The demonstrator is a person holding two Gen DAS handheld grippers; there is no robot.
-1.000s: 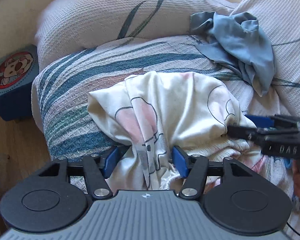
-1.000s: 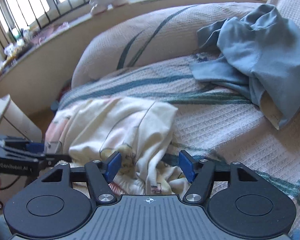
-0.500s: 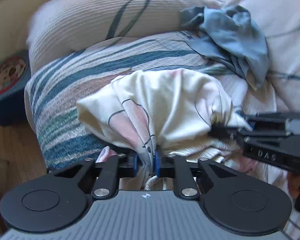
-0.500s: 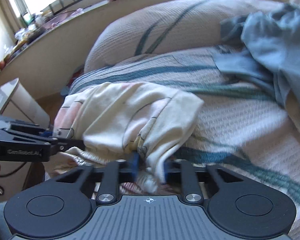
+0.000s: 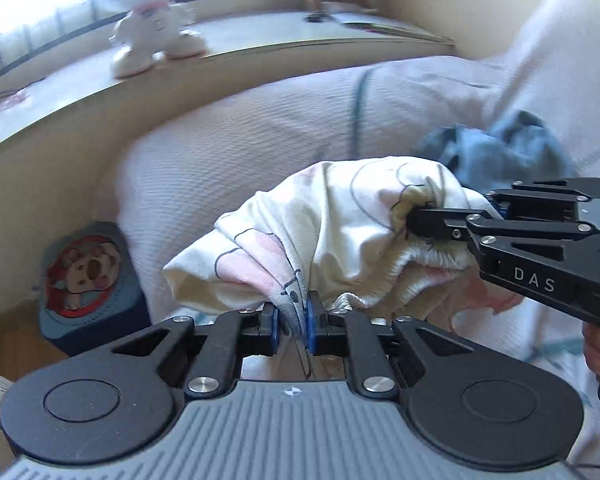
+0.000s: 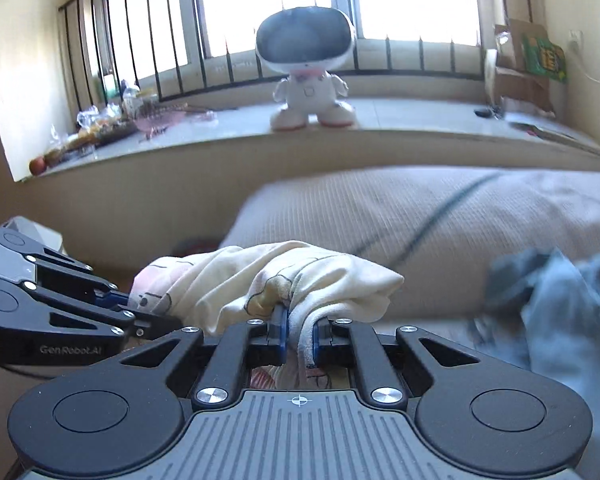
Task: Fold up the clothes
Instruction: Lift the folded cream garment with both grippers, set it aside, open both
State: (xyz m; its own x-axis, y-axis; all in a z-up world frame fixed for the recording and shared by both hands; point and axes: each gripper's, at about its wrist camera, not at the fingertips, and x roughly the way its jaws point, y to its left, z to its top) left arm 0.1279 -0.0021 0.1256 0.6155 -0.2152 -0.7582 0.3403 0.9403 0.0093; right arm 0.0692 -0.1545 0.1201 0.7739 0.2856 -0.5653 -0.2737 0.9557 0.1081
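Observation:
A cream garment with pink and grey cartoon prints hangs bunched above the covered sofa, held at two spots. My left gripper is shut on a fold at its near edge. My right gripper is shut on another fold of the same garment. In the left wrist view the right gripper comes in from the right, clamped on the cloth. In the right wrist view the left gripper enters from the left at the garment's edge. A crumpled blue-grey garment lies on the sofa behind, also visible blurred at the right.
The sofa wears a pale waffle cover with teal leaf stripes. A window ledge behind it carries a white toy robot and clutter. A blue box with a cartoon picture sits on the wood floor at the left.
Both grippers closed on the cream garment, then rose with it. The views tilted up, so the ledge and toy robot now show and the garment hangs off the sofa.

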